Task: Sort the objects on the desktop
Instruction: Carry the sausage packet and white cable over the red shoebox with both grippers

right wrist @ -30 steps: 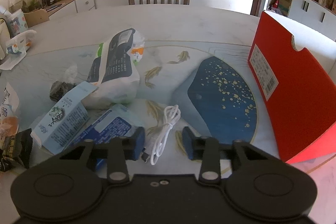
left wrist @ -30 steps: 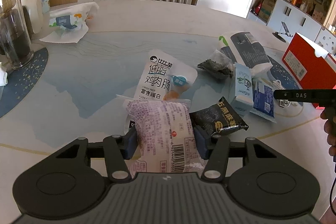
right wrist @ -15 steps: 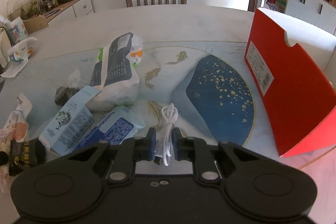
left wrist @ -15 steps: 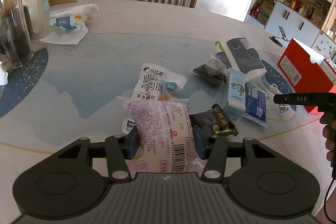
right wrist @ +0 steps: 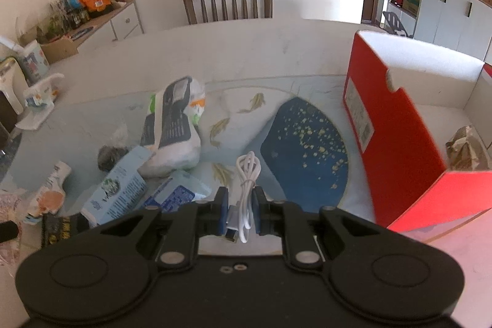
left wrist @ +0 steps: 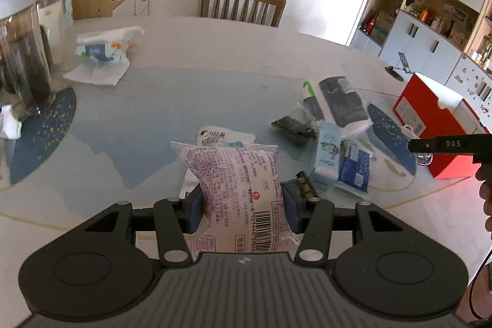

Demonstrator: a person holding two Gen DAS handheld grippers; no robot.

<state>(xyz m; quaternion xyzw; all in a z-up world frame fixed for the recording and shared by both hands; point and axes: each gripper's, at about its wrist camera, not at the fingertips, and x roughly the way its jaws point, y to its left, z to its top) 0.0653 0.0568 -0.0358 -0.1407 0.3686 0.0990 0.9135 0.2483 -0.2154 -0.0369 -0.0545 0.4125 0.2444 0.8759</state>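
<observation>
both tools are loaded: the left gripper (left wrist: 241,208) is clamped on the pink snack packet (left wrist: 238,189), blue pads pressing its two long edges, barcode end toward the camera, the packet's long axis running straight out ahead between the fingers. over on the other side, the right gripper (right wrist: 240,212) is pinched tight on the coiled white usb cable (right wrist: 247,174), the loop trailing forward onto the table (right wrist: 276,51) and the silver plug sitting between the pads. now the relation that matters: the red box (right wrist: 396,143) stands open to the right of the right gripper, close by, with a crumpled brown bag (right wrist: 466,148) already inside, so the cable's carry looks like a short swing rightward and up over that near red wall. from the left wrist view the same box sits far off to the right, past the blue cartons (left wrist: 341,162) and the dark packet (left wrist: 292,123), so the right hand is clearly the nearer one; the packet's destination cannot be told. the risk is the dangling loop snagging the box's rim.
</observation>
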